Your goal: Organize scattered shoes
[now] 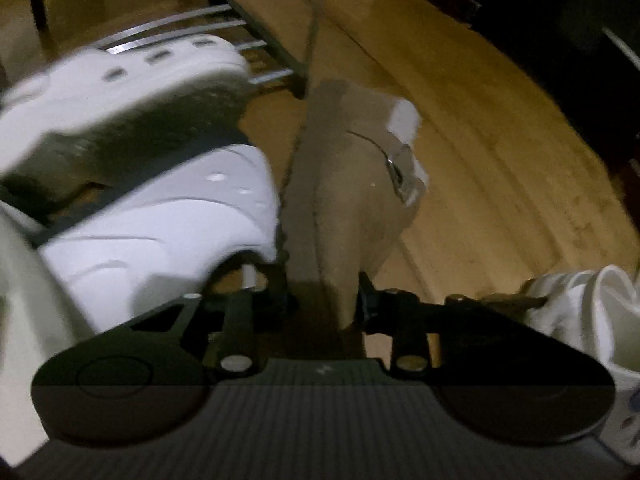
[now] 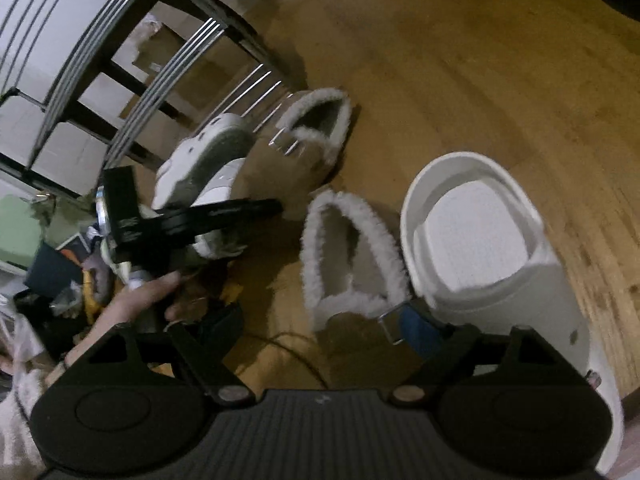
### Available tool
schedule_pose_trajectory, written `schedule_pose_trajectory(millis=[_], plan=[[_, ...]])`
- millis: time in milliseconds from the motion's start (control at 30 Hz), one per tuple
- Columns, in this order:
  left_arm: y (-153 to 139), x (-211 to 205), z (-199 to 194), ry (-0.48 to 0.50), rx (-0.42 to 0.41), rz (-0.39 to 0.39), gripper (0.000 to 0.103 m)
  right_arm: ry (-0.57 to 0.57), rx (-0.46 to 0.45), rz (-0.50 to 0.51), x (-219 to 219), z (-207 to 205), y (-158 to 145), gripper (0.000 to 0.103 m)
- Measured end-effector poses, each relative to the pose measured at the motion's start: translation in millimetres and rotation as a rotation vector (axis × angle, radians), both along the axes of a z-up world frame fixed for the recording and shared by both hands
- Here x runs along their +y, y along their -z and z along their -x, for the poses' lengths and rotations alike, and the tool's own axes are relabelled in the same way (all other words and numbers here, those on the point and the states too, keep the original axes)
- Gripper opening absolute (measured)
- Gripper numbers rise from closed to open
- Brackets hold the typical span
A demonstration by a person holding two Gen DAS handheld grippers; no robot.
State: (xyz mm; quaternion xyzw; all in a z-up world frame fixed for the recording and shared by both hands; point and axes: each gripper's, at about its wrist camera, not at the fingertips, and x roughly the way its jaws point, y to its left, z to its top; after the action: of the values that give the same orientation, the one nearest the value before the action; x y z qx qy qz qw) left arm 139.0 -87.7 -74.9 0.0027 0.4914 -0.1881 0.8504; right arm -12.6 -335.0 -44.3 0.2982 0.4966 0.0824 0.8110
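Tan slipper [image 1: 360, 184] pinched, white slide [image 2: 492, 248] right view only

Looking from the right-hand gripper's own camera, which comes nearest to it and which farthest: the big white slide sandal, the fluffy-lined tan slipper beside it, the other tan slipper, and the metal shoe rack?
1. White slide sandal and the near fleece-lined slipper, both just ahead of the right gripper; too close to call.
2. Second tan slipper, farther ahead, centre.
3. Shoe rack, farthest, upper left.
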Motion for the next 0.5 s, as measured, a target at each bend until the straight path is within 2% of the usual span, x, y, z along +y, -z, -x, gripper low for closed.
schedule_pose_trajectory(millis=[133,200,267,300,333,400,433,467,500], plan=[[-12.6,20.6,28.0,-0.035,0.056,0.073,0.027,0.000,-0.004,-0.008,2.6,-1.6,0.6,0.086],[-21.9,42.2,61.3,-0.055,0.102,0.136,0.027,-0.005,-0.009,-0.005,3.3,-1.8,-1.1,0.086],[-26.5,58.4,84.2,-0.070,0.119,0.151,0.027,-0.025,-0.025,0.006,7.6,-0.5,-5.0,0.086],[-32.2,76.9,114.9,-0.107,0.160,0.180,0.027,-0.040,-0.033,0.015,11.0,-0.1,-6.8,0.086],[-31.9,85.2,125.1,-0.137,0.196,0.185,0.028,-0.056,-0.042,0.023,14.4,0.4,-8.5,0.086],[-29.0,101.5,149.1,-0.198,0.329,0.124,0.036,-0.089,-0.048,0.044,22.2,-0.5,-11.3,0.086],[-27.5,104.2,153.4,-0.199,0.362,0.085,0.039,-0.105,-0.046,0.052,26.0,-1.7,-11.8,0.085],[-27.5,109.8,163.4,-0.199,0.400,-0.002,0.039,-0.118,-0.045,0.055,29.5,-2.9,-11.2,0.084],[-29.6,113.3,168.2,-0.192,0.391,-0.042,0.040,-0.138,-0.043,0.053,35.0,-4.5,-9.8,0.084]])
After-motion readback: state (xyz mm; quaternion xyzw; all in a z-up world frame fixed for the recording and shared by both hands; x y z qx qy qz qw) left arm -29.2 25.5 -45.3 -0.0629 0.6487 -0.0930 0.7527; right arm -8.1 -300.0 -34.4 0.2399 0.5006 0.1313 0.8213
